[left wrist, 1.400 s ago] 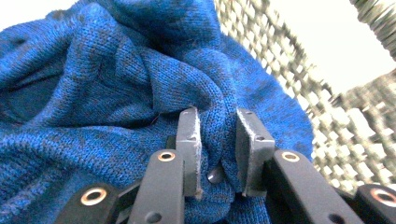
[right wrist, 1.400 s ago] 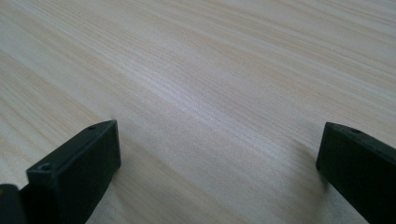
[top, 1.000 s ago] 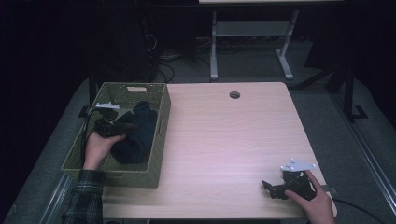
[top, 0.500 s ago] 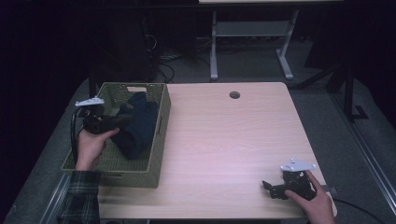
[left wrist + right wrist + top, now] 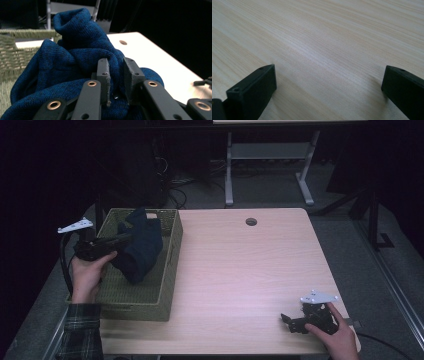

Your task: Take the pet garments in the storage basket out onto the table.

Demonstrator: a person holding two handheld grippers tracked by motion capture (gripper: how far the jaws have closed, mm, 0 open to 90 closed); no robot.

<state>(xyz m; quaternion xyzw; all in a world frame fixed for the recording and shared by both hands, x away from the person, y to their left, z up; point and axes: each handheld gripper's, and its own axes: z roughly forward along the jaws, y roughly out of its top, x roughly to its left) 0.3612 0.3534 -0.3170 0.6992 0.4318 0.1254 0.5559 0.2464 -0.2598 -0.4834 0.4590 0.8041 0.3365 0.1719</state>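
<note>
1. The left gripper (image 5: 125, 239) is held by the person's left hand (image 5: 88, 272) over the left side of the olive-green woven rectangular basket (image 5: 167, 270). In the left gripper view its jaws are clenched on a fold of the dark blue knitted garment (image 5: 75, 57).
2. The dark blue knitted garment (image 5: 140, 245) hangs from that grip, bunched, above the far half of the basket; its lower end reaches down inside the basket. Whether it touches the basket floor cannot be told.
3. The basket stands on the left part of the light wooden rectangular table (image 5: 240, 270), its long side running away from the person.
4. The right gripper (image 5: 287, 321) rests low at the near right corner of the table, in the person's right hand (image 5: 337, 337). Its jaws are released, spread wide, with bare wood grain between them in the right gripper view.
5. A small round dark hole (image 5: 251, 222) sits near the table's far edge, well apart from both grippers.
</note>
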